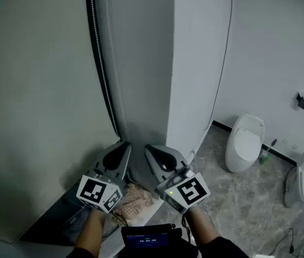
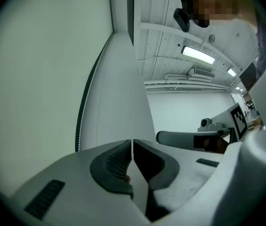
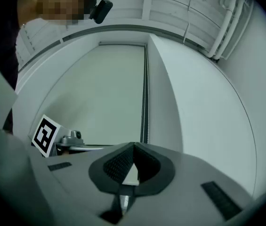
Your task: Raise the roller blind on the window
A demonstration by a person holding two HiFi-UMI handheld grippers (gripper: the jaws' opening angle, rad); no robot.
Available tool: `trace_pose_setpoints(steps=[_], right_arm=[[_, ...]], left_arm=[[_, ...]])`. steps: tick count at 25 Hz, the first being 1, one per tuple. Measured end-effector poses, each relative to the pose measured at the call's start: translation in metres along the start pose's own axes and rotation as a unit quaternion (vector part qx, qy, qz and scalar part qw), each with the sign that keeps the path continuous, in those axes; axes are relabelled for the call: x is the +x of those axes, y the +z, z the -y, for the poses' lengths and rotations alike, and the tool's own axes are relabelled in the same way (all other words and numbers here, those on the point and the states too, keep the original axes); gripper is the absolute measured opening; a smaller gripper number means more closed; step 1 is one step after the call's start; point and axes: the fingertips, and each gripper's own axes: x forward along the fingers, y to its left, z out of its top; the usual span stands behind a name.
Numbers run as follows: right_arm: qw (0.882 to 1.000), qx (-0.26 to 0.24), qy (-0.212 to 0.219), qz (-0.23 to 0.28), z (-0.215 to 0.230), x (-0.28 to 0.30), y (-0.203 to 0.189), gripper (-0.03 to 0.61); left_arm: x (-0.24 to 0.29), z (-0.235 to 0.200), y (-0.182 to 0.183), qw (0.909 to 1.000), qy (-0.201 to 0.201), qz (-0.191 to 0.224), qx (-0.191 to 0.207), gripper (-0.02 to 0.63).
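The roller blind [image 1: 39, 90] hangs lowered over the window at the left, a pale grey-green sheet. Its bead chain [image 1: 102, 69] runs down the blind's right edge beside a white wall reveal [image 1: 141, 63]. My left gripper [image 1: 124, 145] and right gripper [image 1: 152, 149] sit side by side low in front of that corner, both shut with nothing between the jaws. The chain [image 2: 82, 112] shows left of the left gripper [image 2: 132, 141], apart from it. In the right gripper view the chain [image 3: 145, 102] rises just behind the gripper [image 3: 133, 146], and the blind [image 3: 100, 88] fills the middle.
A white pillar [image 1: 195, 63] stands right of the window with a thin cable [image 1: 224, 52] down it. Two white sanitary fixtures [image 1: 245, 142] [image 1: 302, 179] stand on the marbled floor at the right. A dark ledge [image 1: 49, 224] lies below the blind. A small screen device [image 1: 147, 236] is at my chest.
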Motion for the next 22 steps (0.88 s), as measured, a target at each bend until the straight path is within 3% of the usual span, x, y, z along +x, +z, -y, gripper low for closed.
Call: trace_pose_setpoints(steps=[7,13,14,16,22], right_arm=[[1.000,0.007,0.003,-0.005,-0.001,0.000,-0.005,0.008],[1.000,0.010,0.016,0.015,-0.006,-0.003,0.009,0.009],[1.000,0.015,0.016,0.015,-0.007,-0.005,0.009,0.009],[1.000,0.023,0.011,0.009,-0.009,-0.008,0.004,0.009],[1.000,0.017,-0.009,0.001,-0.007,-0.022,-0.004,0.009]], left_arm=[[0.000,-0.003,-0.009,1.0000,0.000,-0.003,-0.003,0.012],[0.016,-0.020,0.001,0.9996,0.029,0.001,0.004,0.014],[0.024,-0.025,0.003,0.9994,0.032,-0.002,0.010,0.024],[0.039,-0.037,0.003,0.9991,0.036,-0.012,0.018,0.105],[0.083,-0.067,-0.002,0.9982,0.057,-0.020,-0.006,0.109]])
